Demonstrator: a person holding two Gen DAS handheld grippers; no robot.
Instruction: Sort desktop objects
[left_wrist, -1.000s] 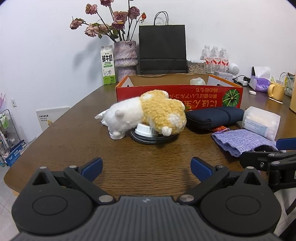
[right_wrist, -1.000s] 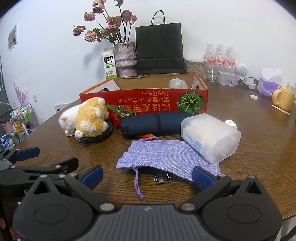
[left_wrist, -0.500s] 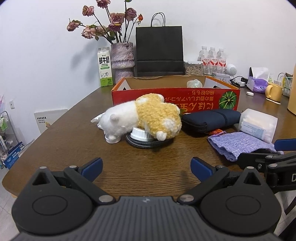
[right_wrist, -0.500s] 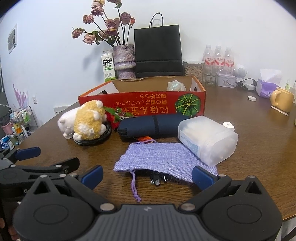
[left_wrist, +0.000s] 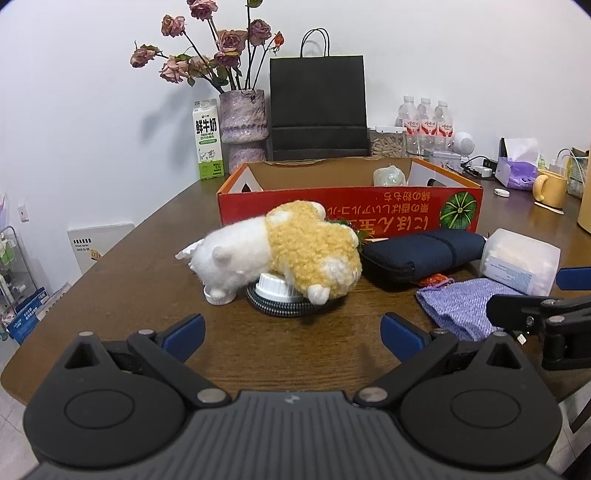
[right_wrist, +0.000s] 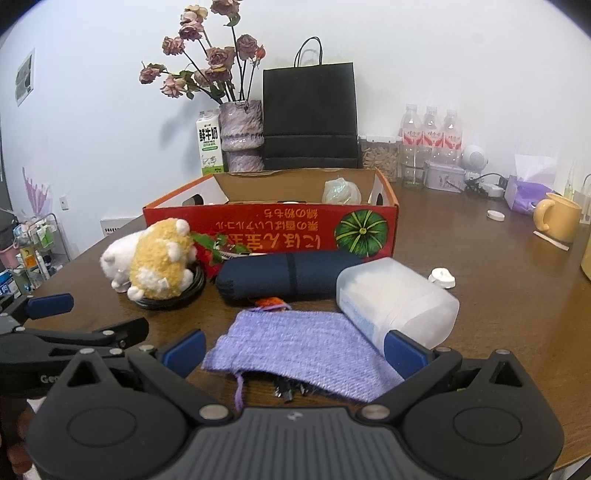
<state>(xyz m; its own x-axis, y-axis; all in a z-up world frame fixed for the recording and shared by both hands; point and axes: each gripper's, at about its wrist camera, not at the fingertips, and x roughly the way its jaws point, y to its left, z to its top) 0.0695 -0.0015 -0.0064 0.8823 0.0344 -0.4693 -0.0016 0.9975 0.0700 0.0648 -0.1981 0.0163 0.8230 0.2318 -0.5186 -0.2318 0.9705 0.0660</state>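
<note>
From here my left gripper (left_wrist: 291, 332) hangs low over the near rim of the brown wooden table (left_wrist: 140, 266), fingers spread wide, nothing between them. A bare strip of tabletop lies straight ahead of it, open as far as the plush toy (left_wrist: 280, 254). My right gripper (right_wrist: 293, 347) is just as wide and empty, its blue fingertips (right_wrist: 404, 352) straddling the near end of the lilac pouch (right_wrist: 295, 350); off to its right the wood is bare to the table's edge.

Counting ahead of the grippers: one plush toy, fluffy, white and curly yellow, lying on one coil of black cable (left_wrist: 284, 308) and one ribbed white cap (left_wrist: 275, 286); one woven pouch with a drawstring; one dark blue fabric case (right_wrist: 284, 275), long and rounded; one frosted plastic box (right_wrist: 397, 301), round-cornered, touching the pouch's far right side. Beyond them all stands one red cardboard box (right_wrist: 273, 230), open-topped, with one pale wrapped lump inside.

At the far wall I count three water bottles (right_wrist: 430, 142), one milk carton (right_wrist: 210, 144), one vase (right_wrist: 242, 136) and one black paper bag (right_wrist: 310, 114). One yellow mug (right_wrist: 557, 218) stands far right.
</note>
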